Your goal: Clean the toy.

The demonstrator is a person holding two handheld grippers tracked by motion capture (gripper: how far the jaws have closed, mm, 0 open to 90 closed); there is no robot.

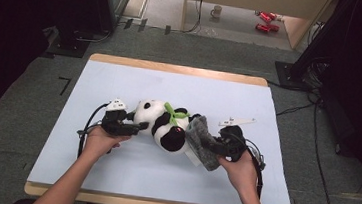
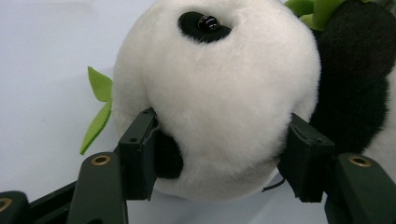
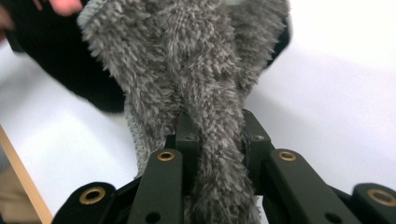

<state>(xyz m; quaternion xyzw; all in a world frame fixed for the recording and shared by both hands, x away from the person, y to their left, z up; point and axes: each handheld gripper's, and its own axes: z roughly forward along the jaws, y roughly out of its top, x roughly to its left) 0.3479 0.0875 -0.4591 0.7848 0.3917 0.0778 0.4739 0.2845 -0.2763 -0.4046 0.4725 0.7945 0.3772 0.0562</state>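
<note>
You are holding a hand-held gripper in each hand over a table [image 1: 120,83] covered in pale blue. A plush panda [image 1: 162,124] lies near the table's centre, with green felt leaves [image 1: 175,113] at its neck. Its white head points toward nine o'clock and its black-and-white body toward three o'clock.

Your left hand-held gripper [image 1: 134,126] reaches in from nine o'clock. Its jaws stand wide and press on both sides of the panda's white head [image 2: 219,98], gripping it. In the left gripper view, one black eye [image 2: 208,22] sits at twelve o'clock above the jaws.

Your right hand-held gripper [image 1: 213,144] comes in from three o'clock. Its jaws are nearly closed, pinching a fold of fuzzy grey cloth [image 3: 205,84]. In the high view that grey cloth [image 1: 201,140] lies against the panda's body, at about four o'clock from it.
</note>
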